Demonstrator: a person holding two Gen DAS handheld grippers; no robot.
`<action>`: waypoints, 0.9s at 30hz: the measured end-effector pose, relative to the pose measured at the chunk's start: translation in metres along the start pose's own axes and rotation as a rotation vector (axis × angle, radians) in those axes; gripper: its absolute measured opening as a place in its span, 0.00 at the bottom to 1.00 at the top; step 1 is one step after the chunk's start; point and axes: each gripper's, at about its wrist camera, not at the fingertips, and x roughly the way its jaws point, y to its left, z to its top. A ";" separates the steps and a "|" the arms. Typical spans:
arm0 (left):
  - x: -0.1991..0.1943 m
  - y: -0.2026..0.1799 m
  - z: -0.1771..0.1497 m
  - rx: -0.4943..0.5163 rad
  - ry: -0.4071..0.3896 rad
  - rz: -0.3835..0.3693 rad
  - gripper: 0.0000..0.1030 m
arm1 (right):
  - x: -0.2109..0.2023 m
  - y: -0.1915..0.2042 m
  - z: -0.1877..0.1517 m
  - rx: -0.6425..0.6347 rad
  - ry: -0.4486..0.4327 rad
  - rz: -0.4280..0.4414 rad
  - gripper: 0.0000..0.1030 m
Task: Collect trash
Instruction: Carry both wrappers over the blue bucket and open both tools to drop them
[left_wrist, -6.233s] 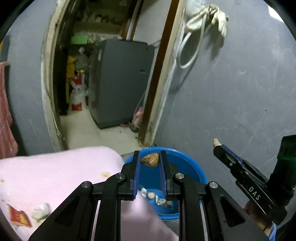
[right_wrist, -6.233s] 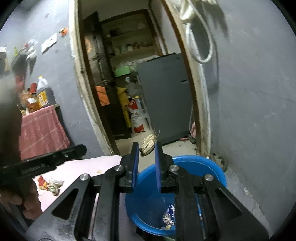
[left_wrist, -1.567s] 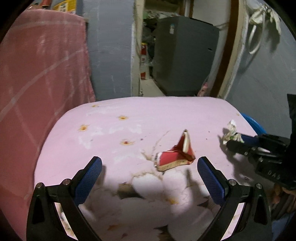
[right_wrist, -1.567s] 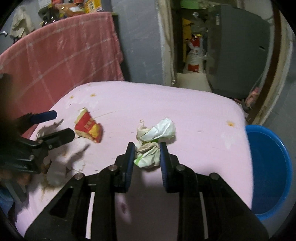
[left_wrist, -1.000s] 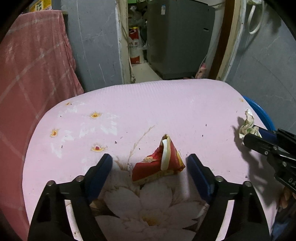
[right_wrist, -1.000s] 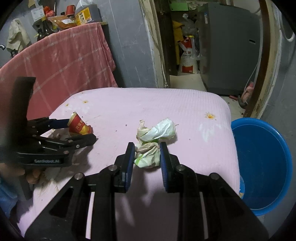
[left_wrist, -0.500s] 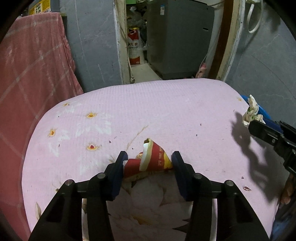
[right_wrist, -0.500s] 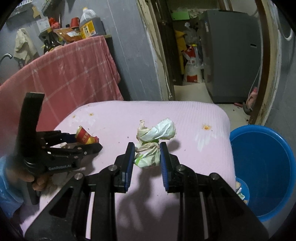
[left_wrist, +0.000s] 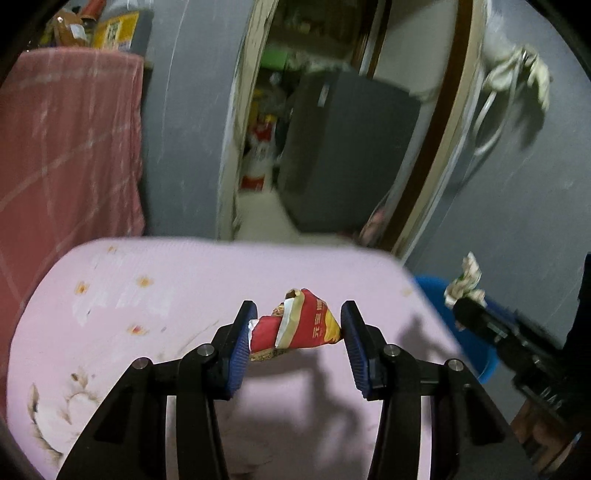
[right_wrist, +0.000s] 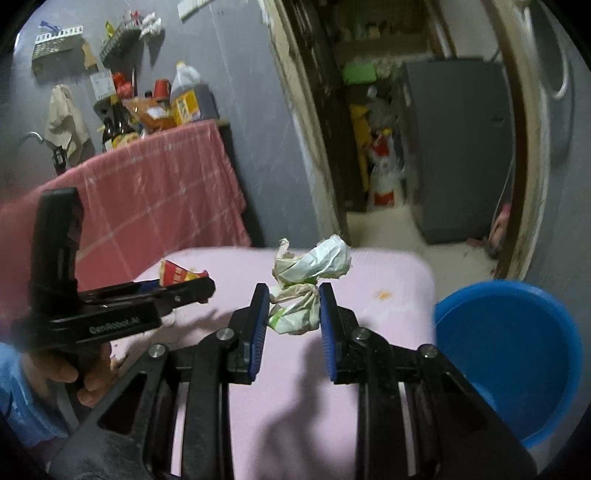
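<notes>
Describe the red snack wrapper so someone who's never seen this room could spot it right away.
Find the pink flowered cloth in front of the doorway. Just above it, the left hand-held gripper, whose jaws have just been closing, pinches the wrapper between its blue pads. It is crumpled red and yellow foil with print, unlike the pale wad of paper in the right hand-held gripper.

I'm reading "GenRobot.AI" in pale letters along the side of my left gripper (right_wrist: 192, 288), while yellow characters are showing on the red wrapper (left_wrist: 295, 328), too crumpled to make out.
</notes>
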 end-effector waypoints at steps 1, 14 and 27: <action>-0.002 -0.004 0.002 -0.008 -0.019 -0.011 0.40 | -0.004 -0.001 0.001 -0.001 -0.015 -0.006 0.26; -0.001 -0.100 0.041 0.014 -0.199 -0.193 0.40 | -0.088 -0.044 0.021 -0.037 -0.278 -0.234 0.26; 0.037 -0.156 0.038 0.094 -0.135 -0.215 0.40 | -0.099 -0.110 0.005 0.093 -0.259 -0.331 0.26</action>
